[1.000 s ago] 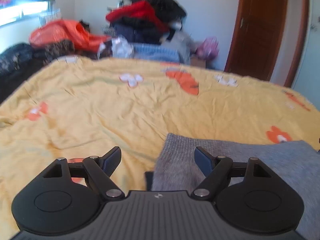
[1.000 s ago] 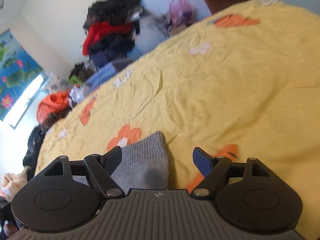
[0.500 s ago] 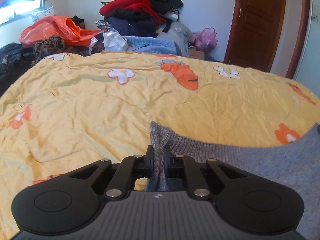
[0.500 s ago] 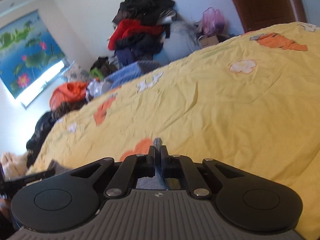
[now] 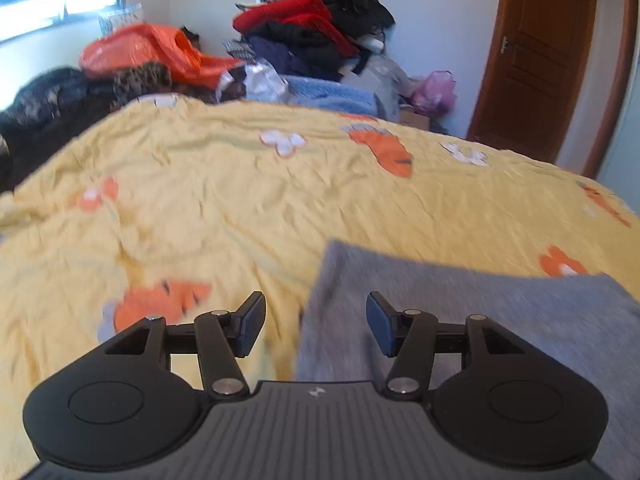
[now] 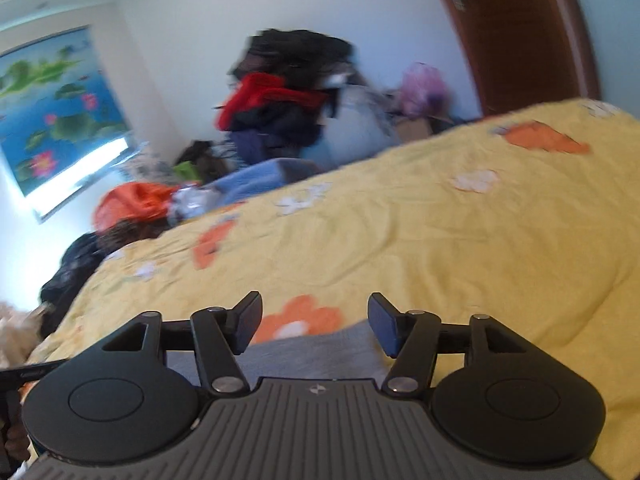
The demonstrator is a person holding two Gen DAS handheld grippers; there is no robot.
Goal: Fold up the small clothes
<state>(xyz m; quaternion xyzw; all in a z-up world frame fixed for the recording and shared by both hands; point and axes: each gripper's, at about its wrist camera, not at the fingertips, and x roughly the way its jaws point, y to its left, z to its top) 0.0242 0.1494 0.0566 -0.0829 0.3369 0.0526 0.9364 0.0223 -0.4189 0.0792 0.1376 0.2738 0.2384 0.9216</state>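
on the bed (image 5: 280,200), over its yellow flowered cover, a grey knit garment (image 5: 500,312) lies flat. seen from the left wrist, the left tongs (image 5: 316,326) hang above the garment's left edge: that edge runs up between the two pads toward 12 o'clock, and the grey cloth spreads from there out to 3 o'clock, under and past the right-hand pad. the left-hand pad stands over bare yellow cover and an orange flower print. their jaws are opening, and neither pad presses on the cloth.

seen from the right wrist, the right tongs (image 6: 315,326) sit over a strip of the same garment (image 6: 320,352), which shows at 6 o'clock of the gap, low between the pads and just short of an orange flower at 12 o'clock. these jaws are opening too, apart from the cloth and holding nothing. both views are blurred.

at 12 o'clock beyond the bed stands a heap of clothes (image 5: 316,24).
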